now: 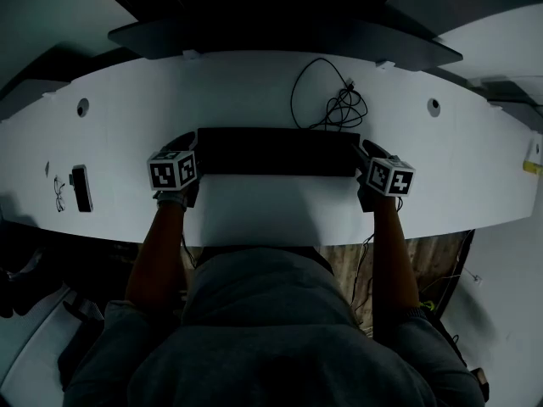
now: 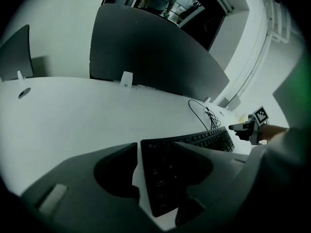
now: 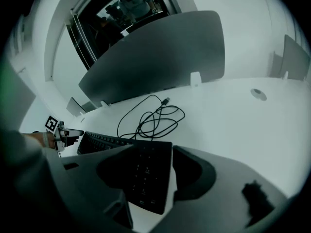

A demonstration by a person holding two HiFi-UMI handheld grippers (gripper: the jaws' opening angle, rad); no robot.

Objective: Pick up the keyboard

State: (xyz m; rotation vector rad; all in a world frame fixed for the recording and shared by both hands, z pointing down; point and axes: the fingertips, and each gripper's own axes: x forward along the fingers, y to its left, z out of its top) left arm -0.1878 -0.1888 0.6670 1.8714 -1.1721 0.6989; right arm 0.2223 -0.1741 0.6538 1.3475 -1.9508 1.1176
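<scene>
A black keyboard [image 1: 276,151] lies flat on the white desk [image 1: 254,91], straight in front of me. My left gripper [image 1: 184,145] is at its left end and my right gripper [image 1: 367,153] at its right end. In the left gripper view the keyboard's left end [image 2: 163,176] lies between the jaws of the left gripper [image 2: 155,149], with a strip of white desk showing beside one jaw. In the right gripper view the number-pad end [image 3: 146,174] lies between the spread jaws of the right gripper [image 3: 153,152]. Neither pair of pads presses on the keyboard.
The keyboard's black cable [image 1: 335,100] lies coiled just behind it. A small black device [image 1: 81,187] and a thin wire item [image 1: 58,193] lie at the desk's left. Dark partition panels [image 2: 146,57] stand along the back edge. Round cable holes [image 1: 433,104] sit in the desk.
</scene>
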